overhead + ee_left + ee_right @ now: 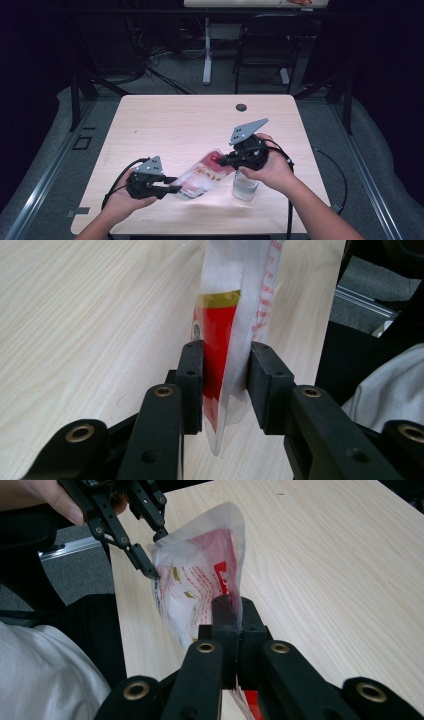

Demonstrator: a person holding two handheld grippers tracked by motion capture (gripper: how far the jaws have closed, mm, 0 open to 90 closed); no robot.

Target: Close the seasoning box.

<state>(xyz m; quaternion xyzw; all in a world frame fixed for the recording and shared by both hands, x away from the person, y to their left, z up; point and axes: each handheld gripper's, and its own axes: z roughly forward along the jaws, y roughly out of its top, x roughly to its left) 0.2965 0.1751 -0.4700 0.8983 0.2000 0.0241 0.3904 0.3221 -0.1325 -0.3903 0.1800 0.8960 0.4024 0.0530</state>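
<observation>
A clear plastic pouch point(202, 175) printed in red and white hangs stretched between both grippers just above the wooden table point(175, 120). My left gripper point(175, 185) is shut on its lower end; in the left gripper view the pads point(192, 375) press the pouch point(225, 315) from both sides, with my left gripper point(226, 370) centred on it. My right gripper point(220, 161) is shut on the pouch's upper edge. In the right gripper view my right gripper point(232, 610) pinches the film of the pouch point(195, 575) flat, and the left gripper point(155, 555) grips the far end.
A clear glass cup point(245, 187) stands on the table right under the right hand, near the front edge. A round cable hole point(241, 107) sits at the table's far side. A black chair point(267, 45) and a desk leg point(206, 55) stand beyond the table.
</observation>
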